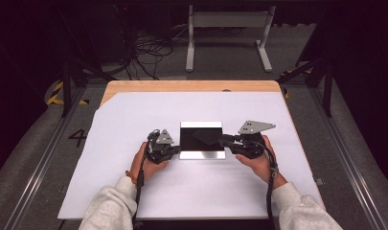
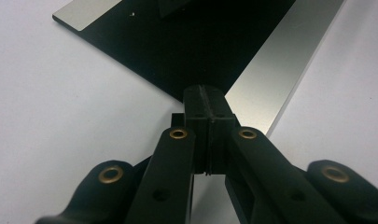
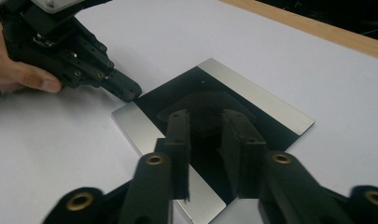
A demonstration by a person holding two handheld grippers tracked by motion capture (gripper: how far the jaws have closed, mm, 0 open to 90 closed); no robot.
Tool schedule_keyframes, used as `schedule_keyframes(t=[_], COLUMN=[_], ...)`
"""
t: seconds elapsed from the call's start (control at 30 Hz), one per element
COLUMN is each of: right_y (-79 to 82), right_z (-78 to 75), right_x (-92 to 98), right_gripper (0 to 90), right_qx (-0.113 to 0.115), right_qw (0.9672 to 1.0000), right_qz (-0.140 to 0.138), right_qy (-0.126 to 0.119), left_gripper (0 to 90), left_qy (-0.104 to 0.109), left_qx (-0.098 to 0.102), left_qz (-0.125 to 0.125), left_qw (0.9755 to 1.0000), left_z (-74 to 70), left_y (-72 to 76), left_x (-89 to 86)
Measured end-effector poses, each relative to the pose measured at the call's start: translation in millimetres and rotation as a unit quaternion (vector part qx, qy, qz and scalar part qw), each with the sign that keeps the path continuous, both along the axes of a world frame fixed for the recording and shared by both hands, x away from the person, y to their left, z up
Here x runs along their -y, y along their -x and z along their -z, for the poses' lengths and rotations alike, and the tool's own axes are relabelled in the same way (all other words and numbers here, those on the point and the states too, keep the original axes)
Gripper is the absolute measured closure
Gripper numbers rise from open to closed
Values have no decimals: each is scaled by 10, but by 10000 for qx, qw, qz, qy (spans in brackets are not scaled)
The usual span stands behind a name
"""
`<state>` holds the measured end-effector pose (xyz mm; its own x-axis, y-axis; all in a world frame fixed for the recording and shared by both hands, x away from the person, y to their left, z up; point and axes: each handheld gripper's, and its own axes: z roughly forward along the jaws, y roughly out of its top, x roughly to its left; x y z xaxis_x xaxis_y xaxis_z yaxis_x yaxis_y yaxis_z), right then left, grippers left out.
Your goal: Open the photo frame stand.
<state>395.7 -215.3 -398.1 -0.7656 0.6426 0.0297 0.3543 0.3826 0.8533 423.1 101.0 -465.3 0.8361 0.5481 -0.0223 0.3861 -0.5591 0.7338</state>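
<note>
Both claws sit at a black plate (image 1: pixel 201 140) with silver strips along its near and far edges, lying flat mid-table on the white sheet (image 1: pixel 110 143). Left gripper (image 1: pixel 168 152) has its jaws pressed together, tips at the plate's left edge, holding nothing. Right gripper (image 3: pixel 207 140) stands partly parted over the right edge, pads apparently clear of it, though the dark surface makes contact hard to judge. Any lift seems not yet begun.

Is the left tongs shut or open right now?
Shut: the left tongs show both pads pressed together, tips resting at the black plate's edge.
</note>
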Motion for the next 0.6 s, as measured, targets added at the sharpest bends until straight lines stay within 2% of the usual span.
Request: schedule_keyframes(t=[0.03,0.17,0.23,0.4,0.5,0.6], right_y=[-3,-44,-81,-155,-197,-222], right_z=[0,12,30,88,108,105], right_x=[0,18,16,-39,-41,-33], right_gripper=[626,556,527,467,441,434], right_qx=[-35,-176,-361,-687,-931,-1032], right_qw=[10000,9993,9979,9955,9919,9893], right_qz=[59,191,299,377,446,510], right_qy=[-31,-279,-436,-531,-746,-893], left_gripper=[899,899,899,899,899,899], left_qy=[-5,-6,-7,-10,-10,-8], left_qx=[4,6,17,23,23,21], left_qz=[-5,-7,0,3,0,3], left_qw=[10000,10000,10000,10000,10000,10000], left_z=[0,0,0,0,0,0], left_y=[0,1,0,3,2,3], left_x=[0,1,1,3,2,3])
